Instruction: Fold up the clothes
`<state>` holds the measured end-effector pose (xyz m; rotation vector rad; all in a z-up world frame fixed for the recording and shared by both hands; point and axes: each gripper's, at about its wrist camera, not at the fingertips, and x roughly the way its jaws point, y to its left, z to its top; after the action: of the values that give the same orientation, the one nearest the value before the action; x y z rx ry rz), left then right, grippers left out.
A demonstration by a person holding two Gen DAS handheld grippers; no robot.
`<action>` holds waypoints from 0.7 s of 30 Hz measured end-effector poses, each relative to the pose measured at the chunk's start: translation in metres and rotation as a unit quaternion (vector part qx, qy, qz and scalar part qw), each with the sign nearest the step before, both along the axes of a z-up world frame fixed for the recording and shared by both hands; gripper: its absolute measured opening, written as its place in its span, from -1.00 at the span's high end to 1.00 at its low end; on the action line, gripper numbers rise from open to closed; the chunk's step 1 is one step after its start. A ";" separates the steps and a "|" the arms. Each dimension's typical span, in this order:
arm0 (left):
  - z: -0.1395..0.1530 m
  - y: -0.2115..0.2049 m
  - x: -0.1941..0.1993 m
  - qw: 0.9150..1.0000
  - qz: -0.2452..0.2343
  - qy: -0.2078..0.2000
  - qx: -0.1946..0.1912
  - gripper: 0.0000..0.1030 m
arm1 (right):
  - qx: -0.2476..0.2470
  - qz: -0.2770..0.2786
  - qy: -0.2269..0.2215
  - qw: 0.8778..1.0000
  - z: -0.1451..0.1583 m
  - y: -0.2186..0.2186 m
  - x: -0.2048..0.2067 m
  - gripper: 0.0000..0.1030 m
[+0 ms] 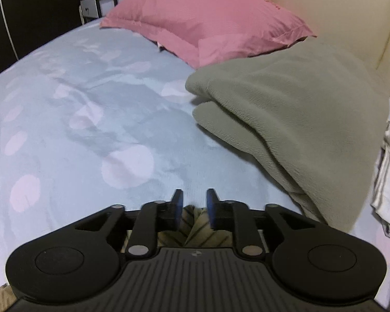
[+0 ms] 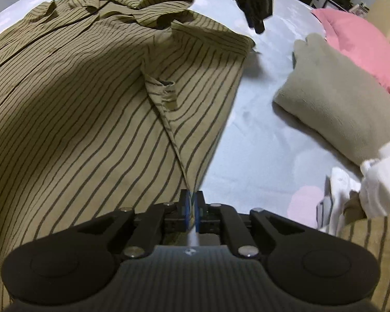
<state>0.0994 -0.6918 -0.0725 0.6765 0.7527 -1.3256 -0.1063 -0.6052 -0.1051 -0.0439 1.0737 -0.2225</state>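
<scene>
A tan shirt with thin dark stripes (image 2: 78,109) lies spread on the pale blue bedsheet (image 2: 252,140), collar at the far left. My right gripper (image 2: 193,202) is shut on the shirt's right edge at its near end. My left gripper (image 1: 194,202) is open, with a gap between its blue pads; a bit of the striped shirt (image 1: 195,223) shows under it. In the right wrist view the left gripper (image 2: 254,2) hovers over the shirt's far edge.
A folded grey-green fleece (image 1: 293,119) lies to the right, a pink pillow (image 1: 208,18) behind it. White and striped garments (image 2: 351,200) are piled at the near right. A cream wall (image 1: 338,7) bounds the bed's right side; furniture stands beyond the head.
</scene>
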 end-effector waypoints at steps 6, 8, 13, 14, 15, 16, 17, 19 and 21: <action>0.016 0.028 -0.018 0.998 0.000 0.044 0.041 0.55 | 0.027 -0.003 -0.015 1.000 0.017 0.008 -0.019 0.30; 0.018 0.033 -0.029 0.996 0.003 0.063 0.059 0.44 | 0.038 0.009 -0.011 0.999 0.024 0.015 -0.026 0.25; 0.009 0.021 -0.055 0.993 0.028 0.063 0.101 0.44 | 0.064 0.021 0.010 0.998 0.041 0.031 -0.052 0.24; 0.007 0.018 -0.058 0.991 0.038 0.064 0.108 0.44 | 0.068 0.019 0.014 0.997 0.045 0.034 -0.058 0.24; 0.004 0.016 -0.059 0.990 0.044 0.064 0.114 0.44 | 0.066 0.015 0.018 0.998 0.048 0.037 -0.066 0.22; 0.002 0.014 -0.061 0.990 0.050 0.064 0.119 0.43 | 0.067 0.005 0.024 0.997 0.049 0.040 -0.074 0.20; -0.001 0.011 -0.063 0.988 0.057 0.064 0.126 0.38 | 0.075 -0.008 0.032 0.997 0.048 0.041 -0.083 0.16; -0.008 0.005 -0.067 0.985 0.071 0.055 0.150 0.29 | 0.092 -0.035 0.046 0.994 0.046 0.045 -0.100 0.15; -0.014 0.001 -0.071 0.982 0.078 0.047 0.167 0.28 | 0.115 -0.056 0.059 0.990 0.041 0.048 -0.116 0.14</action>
<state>0.0286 -0.6905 -0.0868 0.8057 1.0978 -1.1047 -0.2222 -0.5571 -0.0637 0.2138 1.2161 -0.1982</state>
